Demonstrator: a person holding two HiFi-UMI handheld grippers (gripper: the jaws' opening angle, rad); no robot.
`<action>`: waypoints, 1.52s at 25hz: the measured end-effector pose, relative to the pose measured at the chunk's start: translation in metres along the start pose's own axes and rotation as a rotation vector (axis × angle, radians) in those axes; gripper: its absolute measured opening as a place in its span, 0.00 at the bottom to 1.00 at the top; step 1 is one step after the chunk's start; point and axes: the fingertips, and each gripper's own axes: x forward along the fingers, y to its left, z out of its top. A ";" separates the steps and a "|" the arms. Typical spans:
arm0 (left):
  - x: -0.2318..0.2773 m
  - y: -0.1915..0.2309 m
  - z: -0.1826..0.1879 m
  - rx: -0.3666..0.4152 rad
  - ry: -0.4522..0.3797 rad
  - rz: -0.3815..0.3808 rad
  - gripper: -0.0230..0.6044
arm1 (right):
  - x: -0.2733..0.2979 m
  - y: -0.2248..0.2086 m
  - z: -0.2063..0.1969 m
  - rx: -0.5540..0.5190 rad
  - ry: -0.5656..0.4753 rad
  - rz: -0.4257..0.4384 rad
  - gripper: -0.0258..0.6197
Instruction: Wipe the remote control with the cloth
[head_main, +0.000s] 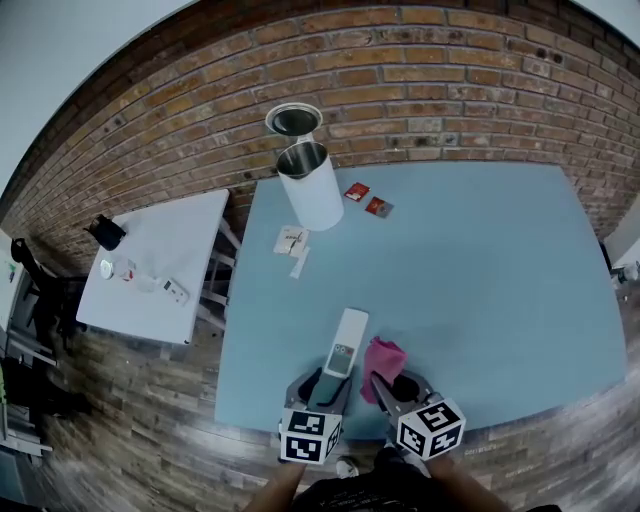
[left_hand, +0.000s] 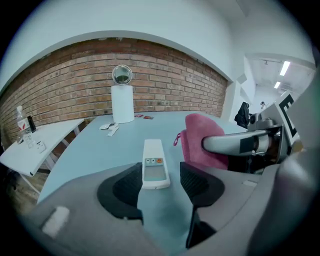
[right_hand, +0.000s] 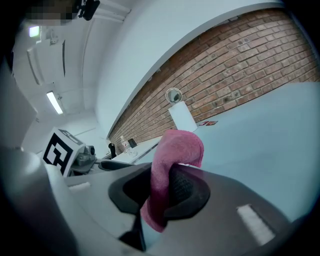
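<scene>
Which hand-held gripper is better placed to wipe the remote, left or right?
The right hand-held gripper clamps the pink cloth beside the white rectangular remote control; the left hand-held gripper is open.

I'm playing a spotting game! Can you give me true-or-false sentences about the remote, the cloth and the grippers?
The right gripper is clamped on the pink cloth. True.
The left gripper has its jaws apart around the near end of the remote. True.
The remote is black. False: it is white.
The cloth lies spread over the remote. False: it is bunched in the right gripper, beside the remote.
</scene>
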 end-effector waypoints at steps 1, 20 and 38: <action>-0.006 -0.003 0.003 0.005 -0.017 -0.010 0.40 | 0.000 0.006 -0.001 -0.004 -0.003 -0.004 0.15; -0.070 -0.022 0.018 -0.013 -0.179 -0.076 0.04 | -0.016 0.072 -0.001 -0.146 -0.005 -0.154 0.14; -0.100 -0.031 0.003 0.022 -0.201 -0.081 0.03 | -0.045 0.096 -0.013 -0.186 -0.013 -0.271 0.14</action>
